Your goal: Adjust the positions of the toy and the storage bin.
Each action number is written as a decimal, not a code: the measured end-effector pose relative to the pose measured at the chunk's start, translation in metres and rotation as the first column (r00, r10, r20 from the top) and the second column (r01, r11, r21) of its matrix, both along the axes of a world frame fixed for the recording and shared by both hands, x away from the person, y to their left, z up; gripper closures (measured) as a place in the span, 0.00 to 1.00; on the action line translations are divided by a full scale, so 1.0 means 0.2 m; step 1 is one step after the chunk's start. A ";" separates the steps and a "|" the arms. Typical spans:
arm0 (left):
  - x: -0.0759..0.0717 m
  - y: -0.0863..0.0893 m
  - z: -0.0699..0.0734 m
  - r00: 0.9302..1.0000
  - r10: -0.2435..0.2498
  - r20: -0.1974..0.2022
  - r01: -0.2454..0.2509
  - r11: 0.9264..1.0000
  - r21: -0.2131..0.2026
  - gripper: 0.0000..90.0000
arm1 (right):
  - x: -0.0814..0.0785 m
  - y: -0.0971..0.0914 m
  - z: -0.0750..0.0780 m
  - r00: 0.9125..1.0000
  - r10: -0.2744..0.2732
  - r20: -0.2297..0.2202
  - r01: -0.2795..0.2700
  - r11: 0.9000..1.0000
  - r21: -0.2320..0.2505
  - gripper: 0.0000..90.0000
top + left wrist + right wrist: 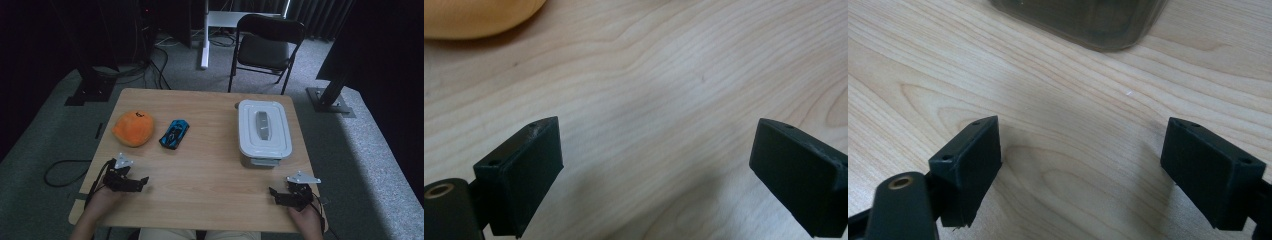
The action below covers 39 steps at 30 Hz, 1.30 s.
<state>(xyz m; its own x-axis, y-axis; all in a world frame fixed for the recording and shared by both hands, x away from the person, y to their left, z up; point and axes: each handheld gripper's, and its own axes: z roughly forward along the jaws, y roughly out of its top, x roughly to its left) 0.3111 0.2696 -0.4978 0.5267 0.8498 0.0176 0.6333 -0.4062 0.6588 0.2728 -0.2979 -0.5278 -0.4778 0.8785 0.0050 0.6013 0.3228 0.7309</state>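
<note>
An orange plush toy (pixel 133 128) lies at the table's left, with a blue toy car (pixel 175 133) just to its right. A white lidded box (pixel 263 132) with a grey handle stands at the right. My left gripper (pixel 140 183) rests near the front left edge, open, with bare wood between its jaws. The left gripper (pixel 656 165) has the plush toy (pixel 474 17) at the top left corner of its own view. My right gripper (pixel 276 194) sits at the front right, open and empty. Ahead of the right gripper (pixel 1083 165) is the box's base (pixel 1088 22).
The wooden table (pixel 205 170) has free room across its middle and front. A black folding chair (pixel 265 47) stands behind it on grey carpet. Black stand bases (pixel 330 97) sit at both far sides, and a cable (pixel 62 172) lies on the floor at left.
</note>
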 end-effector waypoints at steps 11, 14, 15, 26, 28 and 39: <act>0.11 -0.09 0.10 1.000 -0.014 0.016 0.014 1.000 -0.017 0.14 | 0.00 0.00 0.00 1.000 0.000 0.000 0.000 1.000 0.000 0.18; 0.14 -0.12 0.12 1.000 -0.026 0.011 0.026 0.999 -0.025 0.14 | 0.00 0.00 0.00 1.000 0.000 0.000 0.000 1.000 0.000 0.18; 0.15 -0.13 0.12 1.000 -0.024 0.006 0.024 0.999 -0.027 0.14 | 0.00 0.00 0.00 1.000 0.000 0.000 0.000 1.000 0.000 0.18; 0.29 -0.26 0.20 1.000 -0.015 0.005 0.015 1.000 -0.017 0.09 | 0.00 0.00 0.00 1.000 0.000 0.000 0.000 1.000 0.000 0.18; 0.32 -0.28 0.20 1.000 -0.016 0.006 0.016 1.000 -0.005 0.09 | 0.00 0.00 0.00 1.000 0.000 0.000 0.000 1.000 0.000 0.18; 0.49 -0.39 0.23 1.000 -0.012 -0.008 0.013 1.000 0.024 0.09 | 0.00 0.00 0.00 1.000 0.000 0.000 0.000 1.000 0.000 0.18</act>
